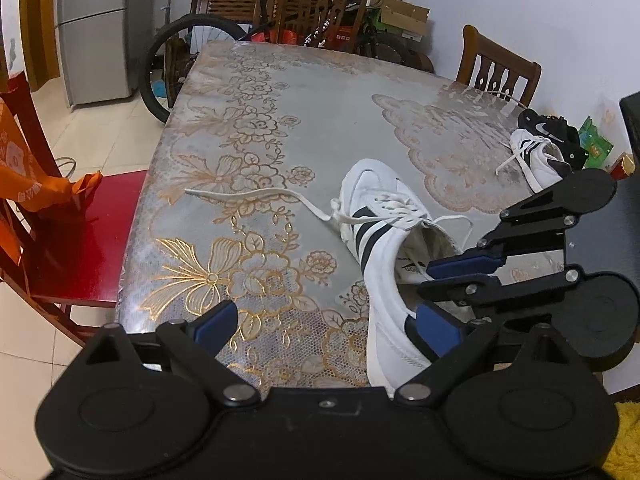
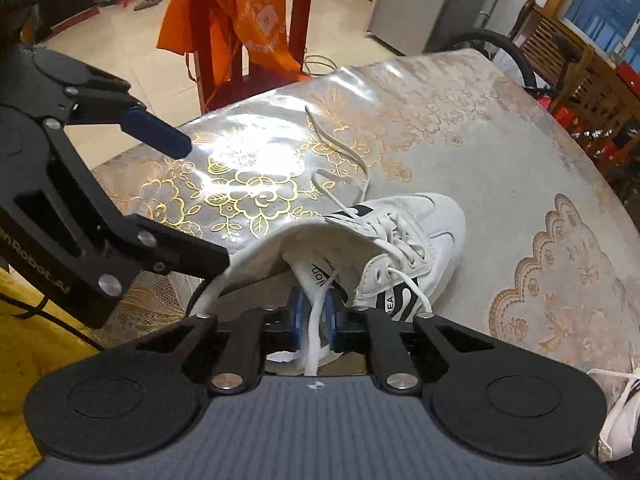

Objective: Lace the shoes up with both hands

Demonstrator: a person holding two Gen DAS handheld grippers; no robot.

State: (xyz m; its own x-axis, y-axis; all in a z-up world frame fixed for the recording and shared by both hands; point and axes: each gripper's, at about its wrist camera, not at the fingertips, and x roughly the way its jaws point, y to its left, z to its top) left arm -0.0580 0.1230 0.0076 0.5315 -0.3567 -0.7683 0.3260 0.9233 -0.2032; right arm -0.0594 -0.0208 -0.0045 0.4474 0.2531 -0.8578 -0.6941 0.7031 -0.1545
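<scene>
A white sneaker with black stripes (image 1: pixel 380 208) (image 2: pixel 420 216) lies on the flowered tablecloth, toe pointing away from me. One loose lace end (image 1: pixel 240 196) (image 2: pixel 340 148) trails across the cloth. The other lace end (image 2: pixel 314 336) runs from the top eyelets down between the blue pads of my right gripper (image 2: pixel 315 312) (image 1: pixel 426 280), which is shut on it just behind the shoe's opening. My left gripper (image 1: pixel 326 324) (image 2: pixel 204 204) stands wide open at the heel. One of its fingers (image 1: pixel 436 328) rests against the heel collar, the other hangs over bare cloth.
A second white striped sneaker (image 1: pixel 536 156) (image 2: pixel 624 408) and a black shoe (image 1: pixel 552 128) lie at the table's far right. A red chair with an orange bag (image 1: pixel 60 200) (image 2: pixel 248 28) stands at the table's edge. A wooden chair (image 1: pixel 496 68) and a bicycle (image 1: pixel 180 60) are behind.
</scene>
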